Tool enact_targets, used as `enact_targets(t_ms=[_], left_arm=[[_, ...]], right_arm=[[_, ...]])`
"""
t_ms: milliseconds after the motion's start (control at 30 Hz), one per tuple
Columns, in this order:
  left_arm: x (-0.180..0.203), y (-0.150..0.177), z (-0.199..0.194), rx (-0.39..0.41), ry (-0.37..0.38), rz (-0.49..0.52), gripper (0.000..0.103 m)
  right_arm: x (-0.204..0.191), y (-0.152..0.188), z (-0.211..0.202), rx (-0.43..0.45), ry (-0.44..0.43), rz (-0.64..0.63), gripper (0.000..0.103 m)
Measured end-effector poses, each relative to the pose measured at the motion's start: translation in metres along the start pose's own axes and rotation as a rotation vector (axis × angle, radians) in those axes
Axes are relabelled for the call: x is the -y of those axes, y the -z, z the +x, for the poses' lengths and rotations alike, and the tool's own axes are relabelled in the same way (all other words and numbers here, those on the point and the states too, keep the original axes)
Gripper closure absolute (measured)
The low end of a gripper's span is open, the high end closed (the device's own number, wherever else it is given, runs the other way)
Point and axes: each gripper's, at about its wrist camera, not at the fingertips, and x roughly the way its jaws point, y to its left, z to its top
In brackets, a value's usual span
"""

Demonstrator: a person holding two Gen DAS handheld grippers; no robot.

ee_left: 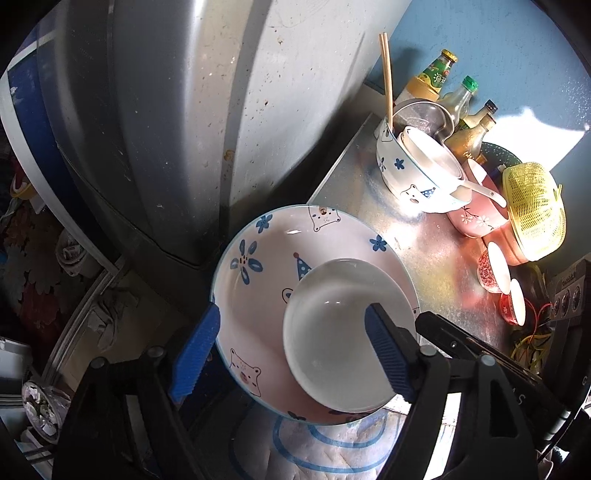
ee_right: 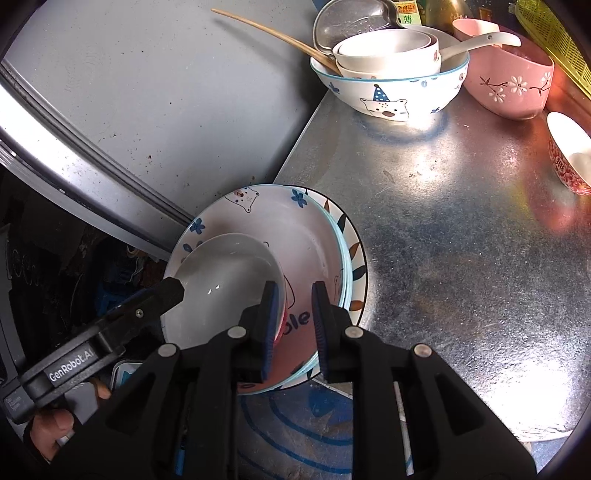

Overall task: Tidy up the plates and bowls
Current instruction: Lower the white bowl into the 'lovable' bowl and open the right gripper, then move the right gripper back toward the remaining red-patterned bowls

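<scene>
bear plate (ee_right: 295, 225) at metal counter (ee_right: 461, 258) corner, atop leaf-rim plate (ee_right: 356, 254), white bowl (ee_right: 221, 280) in it | left gripper (ee_left: 291, 350) jaws wide, not gripping | right gripper (ee_right: 293, 325) jaws apart, straddling bowl rim | behind: bear bowl (ee_right: 391, 94) holding nested white bowls (ee_right: 388, 51), chopsticks (ee_right: 266, 29); pink bowl (ee_right: 509, 88) beside

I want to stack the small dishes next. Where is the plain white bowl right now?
The white bowl sits inside the bear-print plate on top of the plate stack at the counter's near-left edge, low in both views, between the two grippers.
</scene>
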Motion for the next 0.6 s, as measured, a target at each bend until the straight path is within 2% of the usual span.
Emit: enact_targets(t_ms=[33,67,100,133,200,267,300,600], left_arm=[[0.0,0.0,-0.002,0.005,0.0,-0.001,0.015],[0.001,-0.001,-0.003,0.008,0.002,-0.002,0.01],[0.001,-0.001,-0.004,0.013,0.005,-0.004,0.008],[0.002,-0.001,-0.005,0.019,0.006,-0.006,0.004],[0.005,-0.001,-0.007,0.028,0.001,-0.004,0.002],[0.007,-0.001,-0.007,0.032,-0.006,0.005,0.001],[0.009,-0.001,-0.007,0.031,-0.016,0.012,0.001],[0.025,0.002,-0.001,0.016,-0.03,0.05,0.001]], right_arm=[[0.003,0.0,-0.004,0.009,0.002,0.007,0.06],[0.006,0.0,-0.008,0.022,0.006,0.013,0.047],[0.008,0.001,-0.012,0.037,0.014,0.018,0.037],[0.012,0.002,-0.017,0.052,0.021,0.023,0.034],[0.017,0.002,-0.023,0.067,0.03,0.031,0.016],[0.022,0.002,-0.028,0.085,0.049,0.04,0.004],[0.025,0.002,-0.031,0.094,0.058,0.043,0.0],[0.037,0.005,-0.042,0.112,0.067,0.059,0.0]])
